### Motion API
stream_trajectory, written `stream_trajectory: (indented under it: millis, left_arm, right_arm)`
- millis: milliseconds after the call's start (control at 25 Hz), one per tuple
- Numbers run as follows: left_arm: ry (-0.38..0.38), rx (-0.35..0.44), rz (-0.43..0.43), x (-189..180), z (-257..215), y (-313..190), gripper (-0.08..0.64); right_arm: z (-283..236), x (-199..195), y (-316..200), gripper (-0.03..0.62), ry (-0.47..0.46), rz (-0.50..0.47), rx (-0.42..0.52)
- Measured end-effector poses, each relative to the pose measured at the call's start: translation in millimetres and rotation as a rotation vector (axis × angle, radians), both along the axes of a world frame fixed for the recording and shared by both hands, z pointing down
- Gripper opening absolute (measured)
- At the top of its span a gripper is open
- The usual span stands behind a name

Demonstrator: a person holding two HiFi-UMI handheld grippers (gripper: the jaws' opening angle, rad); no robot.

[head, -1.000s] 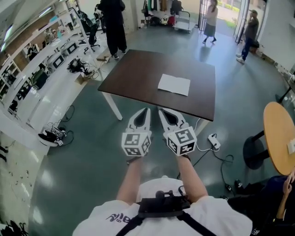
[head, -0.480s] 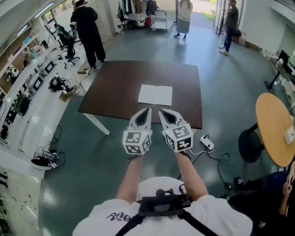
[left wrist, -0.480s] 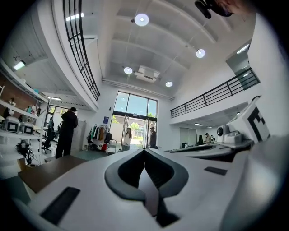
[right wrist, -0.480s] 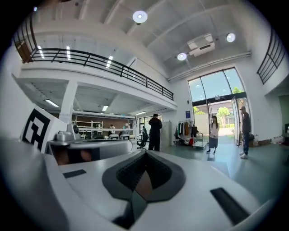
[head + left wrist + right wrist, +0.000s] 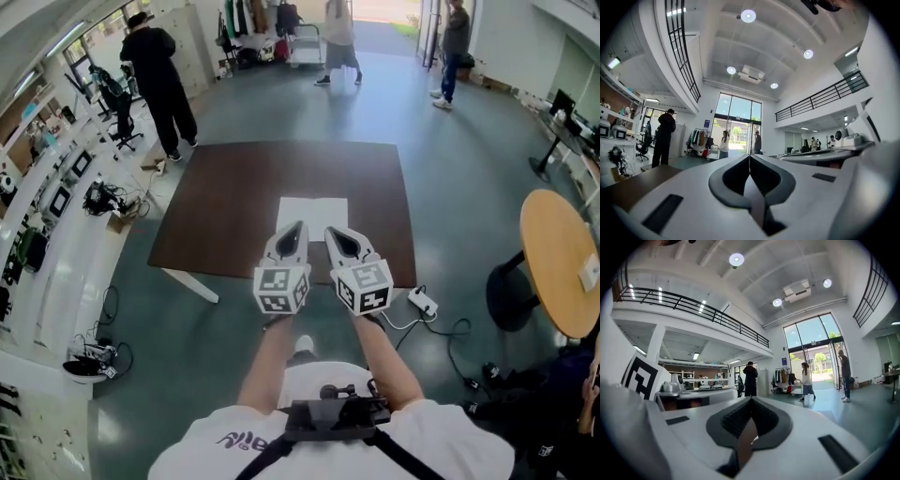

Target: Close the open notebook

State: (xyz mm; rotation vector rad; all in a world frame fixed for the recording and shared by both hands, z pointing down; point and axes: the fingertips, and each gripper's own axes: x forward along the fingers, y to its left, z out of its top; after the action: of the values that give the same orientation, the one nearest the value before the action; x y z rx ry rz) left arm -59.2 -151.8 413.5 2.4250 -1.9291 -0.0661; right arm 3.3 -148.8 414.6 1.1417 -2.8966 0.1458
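Both my grippers are clamped fully closed with nothing in them: left gripper (image 5: 296, 228) and right gripper (image 5: 331, 230) sit side by side, pointing level. The open notebook (image 5: 312, 208) lies flat on the dark table (image 5: 225, 211), close to its near edge, a bit right of the middle. It's untouched so far.

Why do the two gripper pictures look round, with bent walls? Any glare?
Left gripper view: a wide-angle lens bows the black railing and leaves dark corners; the ceiling lamp glares. Right gripper view: same bowing of the balcony rail, its lamp blown out. Head view: even light, milder curving; the white notebook stands bright on the dark table.
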Motion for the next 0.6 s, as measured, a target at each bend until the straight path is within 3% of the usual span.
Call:
stream_trajectory:
  millis: [320, 600]
  left_arm:
    - [-0.025, 0.070, 0.075, -53.6, -44.0, -107.9, 0.009]
    - [0.015, 0.013, 0.062, -104.3, -14.8, -161.6, 0.009]
  right_arm:
    - [-54.6, -52.8, -102.2, 0.005, -0.076, 0.069, 0.106]
    - [-35.6, -86.6, -153.1, 0.005, -0.043, 0.113, 0.081]
